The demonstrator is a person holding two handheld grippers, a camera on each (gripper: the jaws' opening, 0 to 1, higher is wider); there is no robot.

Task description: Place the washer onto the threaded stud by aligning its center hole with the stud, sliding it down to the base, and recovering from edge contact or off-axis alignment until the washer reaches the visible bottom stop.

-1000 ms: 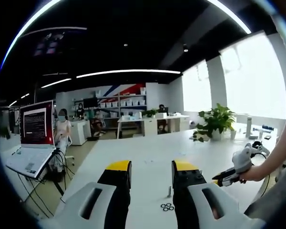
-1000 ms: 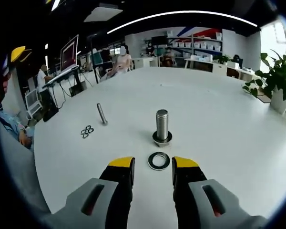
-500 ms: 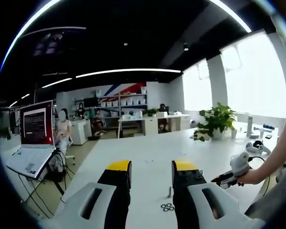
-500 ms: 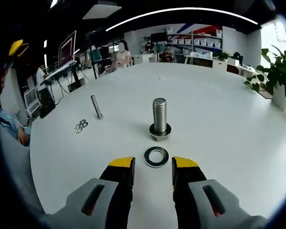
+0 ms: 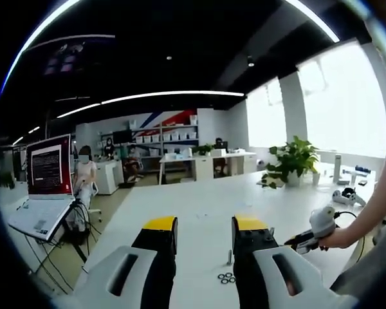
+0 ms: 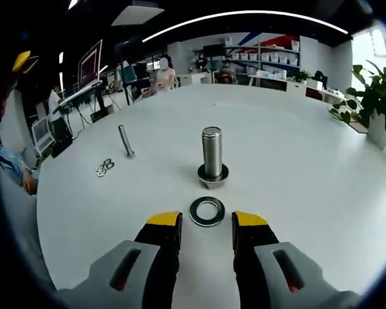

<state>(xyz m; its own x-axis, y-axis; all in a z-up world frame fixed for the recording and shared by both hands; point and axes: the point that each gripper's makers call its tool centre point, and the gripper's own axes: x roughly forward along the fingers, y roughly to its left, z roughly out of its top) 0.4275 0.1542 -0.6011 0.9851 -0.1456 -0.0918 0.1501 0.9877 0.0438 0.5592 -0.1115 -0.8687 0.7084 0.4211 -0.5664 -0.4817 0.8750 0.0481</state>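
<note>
Right gripper view: jaws apart, empty.

Both views skim low across one white table (image 6: 296, 161) (from different sides).

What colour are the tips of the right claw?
Yellow, on the right claw; clearest in the right gripper view.

One large washer (image 6: 207, 211), two studs (image 6: 211, 156), one cluster of small washers (image 6: 103, 168).
</note>
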